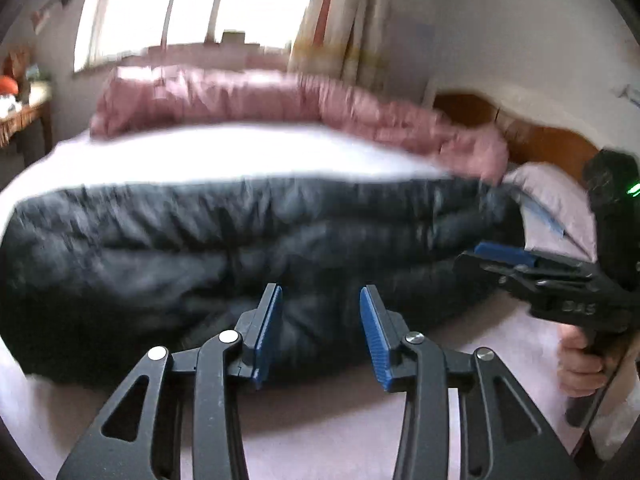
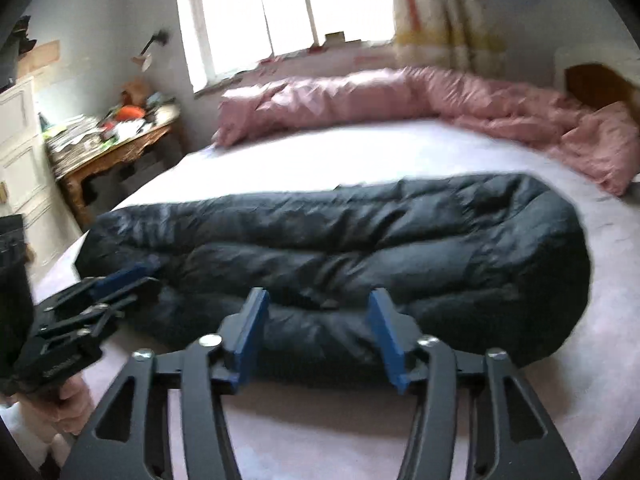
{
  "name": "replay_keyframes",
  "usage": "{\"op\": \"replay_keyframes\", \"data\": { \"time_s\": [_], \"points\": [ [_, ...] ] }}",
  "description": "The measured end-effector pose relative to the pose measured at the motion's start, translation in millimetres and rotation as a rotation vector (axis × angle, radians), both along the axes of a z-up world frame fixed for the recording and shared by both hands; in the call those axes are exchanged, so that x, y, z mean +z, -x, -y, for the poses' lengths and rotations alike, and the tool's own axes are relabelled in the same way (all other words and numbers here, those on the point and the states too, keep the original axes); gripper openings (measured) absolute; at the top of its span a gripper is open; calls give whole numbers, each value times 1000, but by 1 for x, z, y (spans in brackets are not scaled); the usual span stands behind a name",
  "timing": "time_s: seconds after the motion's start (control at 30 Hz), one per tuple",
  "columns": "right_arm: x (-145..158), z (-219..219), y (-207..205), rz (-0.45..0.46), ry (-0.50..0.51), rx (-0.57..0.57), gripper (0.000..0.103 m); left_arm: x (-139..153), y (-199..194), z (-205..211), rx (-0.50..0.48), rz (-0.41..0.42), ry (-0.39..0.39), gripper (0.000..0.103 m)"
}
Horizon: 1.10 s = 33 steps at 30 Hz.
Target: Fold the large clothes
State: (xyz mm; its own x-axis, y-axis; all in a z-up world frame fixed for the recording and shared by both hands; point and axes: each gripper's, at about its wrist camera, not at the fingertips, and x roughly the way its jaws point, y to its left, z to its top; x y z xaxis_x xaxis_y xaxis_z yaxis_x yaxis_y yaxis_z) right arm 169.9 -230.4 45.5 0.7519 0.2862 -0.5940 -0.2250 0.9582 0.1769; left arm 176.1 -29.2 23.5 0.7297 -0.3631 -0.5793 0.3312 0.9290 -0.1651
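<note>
Left wrist view first: the left gripper (image 1: pixel 320 332) sits at 6 o'clock with its blue pads spread apart and nothing pinched between them, the tips just in front of the near edge of the dark puffer coat (image 1: pixel 248 248). That coat lies folded into a long fat roll across the middle of the pale bed sheet (image 1: pixel 328 420), running from about 9 o'clock to 3. Over at 3 o'clock the right gripper (image 1: pixel 500 256) comes in from the side, held by a hand (image 1: pixel 580 364), its blue tip right by the coat's end; can't tell from here if it touches.

Right wrist view, same deal: jaws stand wide, empty, with the coat just beyond them. Left gripper shows at 8 o'clock beside the coat's other end.

Farther back, a rumpled pink duvet (image 2: pixel 400 96) runs along the far side of the bed, 12 to 2 o'clock. A cluttered wooden table (image 2: pixel 120 148) sits at 10 o'clock, and behind it all a bright window (image 2: pixel 280 12) with a curtain (image 2: pixel 444 8).
</note>
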Motion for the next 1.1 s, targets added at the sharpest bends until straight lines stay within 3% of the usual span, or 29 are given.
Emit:
{"op": "replay_keyframes", "data": {
  "time_s": [0.07, 0.1, 0.17, 0.23, 0.3, 0.4, 0.47, 0.5, 0.53, 0.57, 0.6, 0.63, 0.67, 0.73, 0.8, 0.87, 0.97, 1.1],
  "points": [
    [-1, -3, 0, -65, 37, 12, 61, -4, 1, 0, 57, -21, -85, 39],
    [-2, -3, 1, -91, 79, -9, 61, -2, 5, -5, 110, 14, -133, 39],
    [3, 6, 6, -45, 141, -90, 61, 11, 13, -22, 197, 110, -172, 46],
    [11, 24, 7, 12, 200, -212, 67, 28, 12, -50, 284, 153, -153, 75],
    [18, 53, 3, 41, 203, -319, 79, 38, 6, -81, 354, 155, -98, 80],
    [14, 86, -11, -6, 173, -308, 79, 32, -18, -123, 454, 45, -101, 81],
    [6, 96, -23, -61, 189, -297, 79, 13, -41, -143, 453, -106, -108, 78],
    [4, 101, -26, -65, 198, -318, 79, 4, -47, -153, 435, -143, -63, 70],
    [2, 104, -29, -70, 184, -315, 79, -2, -50, -162, 438, -156, -7, 52],
    [-1, 107, -32, -83, 159, -298, 77, -4, -51, -167, 433, -155, 40, 39],
    [-4, 109, -35, -96, 128, -284, 57, -3, -53, -171, 417, -140, 78, 19],
    [-6, 111, -38, -101, 88, -269, 23, 1, -53, -171, 407, -106, 84, 8],
    [-6, 111, -41, -100, 66, -262, 11, 7, -55, -168, 397, -68, 78, 6],
    [-2, 110, -47, -33, 48, -262, 7, 18, -59, -158, 391, 24, 24, 4],
    [-1, 103, -54, 27, 90, -275, 7, 20, -66, -148, 399, 65, -48, 4],
    [-8, 95, -66, 13, 143, -295, 7, 4, -80, -141, 416, 36, -110, 4],
    [-30, 94, -79, -32, 142, -300, 7, -25, -97, -136, 405, -31, -161, 4],
    [-30, 92, -80, -19, 161, -316, 9, -17, -83, -139, 413, 1, -158, 8]
  ]
}}
